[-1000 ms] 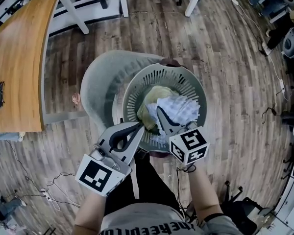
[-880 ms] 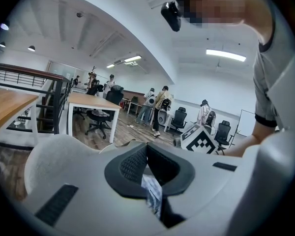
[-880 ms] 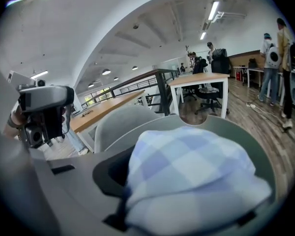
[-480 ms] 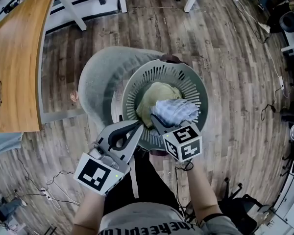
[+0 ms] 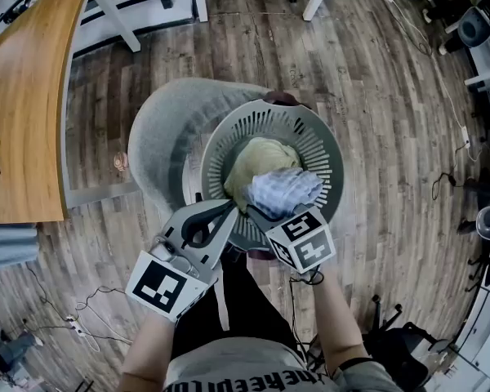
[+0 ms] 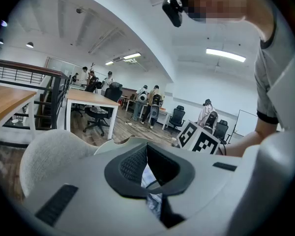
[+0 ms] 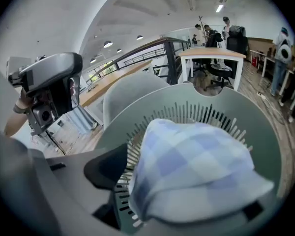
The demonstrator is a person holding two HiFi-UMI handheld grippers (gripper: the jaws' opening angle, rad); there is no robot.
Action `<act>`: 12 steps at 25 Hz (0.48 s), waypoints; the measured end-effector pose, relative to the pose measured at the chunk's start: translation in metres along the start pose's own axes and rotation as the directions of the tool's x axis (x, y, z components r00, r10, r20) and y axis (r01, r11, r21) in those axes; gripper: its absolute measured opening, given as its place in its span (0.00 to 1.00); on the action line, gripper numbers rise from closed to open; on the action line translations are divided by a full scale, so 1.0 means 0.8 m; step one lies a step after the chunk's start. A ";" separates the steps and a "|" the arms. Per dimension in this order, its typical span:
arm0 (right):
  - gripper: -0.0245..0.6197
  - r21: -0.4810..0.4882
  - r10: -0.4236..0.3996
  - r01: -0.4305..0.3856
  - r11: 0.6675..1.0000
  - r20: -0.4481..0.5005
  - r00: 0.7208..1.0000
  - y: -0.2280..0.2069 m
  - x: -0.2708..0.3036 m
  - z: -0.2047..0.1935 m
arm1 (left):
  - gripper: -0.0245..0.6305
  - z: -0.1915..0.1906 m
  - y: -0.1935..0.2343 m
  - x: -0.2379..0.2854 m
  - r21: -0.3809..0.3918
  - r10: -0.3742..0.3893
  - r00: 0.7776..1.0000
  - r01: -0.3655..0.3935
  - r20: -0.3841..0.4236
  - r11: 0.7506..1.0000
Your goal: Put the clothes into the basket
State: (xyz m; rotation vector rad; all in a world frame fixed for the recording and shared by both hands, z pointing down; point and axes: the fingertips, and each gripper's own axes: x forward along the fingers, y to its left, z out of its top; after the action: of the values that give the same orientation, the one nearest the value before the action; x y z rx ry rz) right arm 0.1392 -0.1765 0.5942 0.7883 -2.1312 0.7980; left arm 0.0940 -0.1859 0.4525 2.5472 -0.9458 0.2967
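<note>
well, from the head view you have the checked cloth (image 5: 284, 190) on top of a yellow-green garment (image 5: 257, 158) inside the basket (image 5: 327, 149), which sits on a grey chair (image 5: 159, 137). your left gripper (image 5: 229, 211) points at the basket's near rim, and your right gripper (image 5: 257, 215) reaches over it beside the cloth. from the left gripper view, your jaws are closed together, with a sliver of cloth showing past them. from the right gripper view, your jaws have just been opening and stand released, with the checked cloth lying loose between them over the basket.
</note>
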 end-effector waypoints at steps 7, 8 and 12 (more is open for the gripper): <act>0.35 -0.030 -0.033 0.030 0.999 -0.113 0.993 -0.014 -0.003 -0.035 | 0.06 0.005 -0.004 0.005 -0.005 -0.016 1.000 0.016 0.008 1.000; 0.35 -0.016 -0.029 0.028 0.999 -0.106 0.994 -0.014 -0.005 -0.035 | 0.06 0.005 -0.003 0.005 -0.005 -0.016 1.000 0.016 0.009 1.000; 0.35 -0.030 -0.049 0.045 0.999 -0.132 0.990 -0.015 -0.011 -0.041 | 0.06 0.006 -0.001 0.007 -0.007 -0.016 1.000 0.016 0.007 1.000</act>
State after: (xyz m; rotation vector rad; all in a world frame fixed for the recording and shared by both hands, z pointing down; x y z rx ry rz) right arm 0.1659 -0.1572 0.6088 0.7477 -1.9938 0.7738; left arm 0.0992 -0.1907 0.4501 2.5493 -0.9274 0.2794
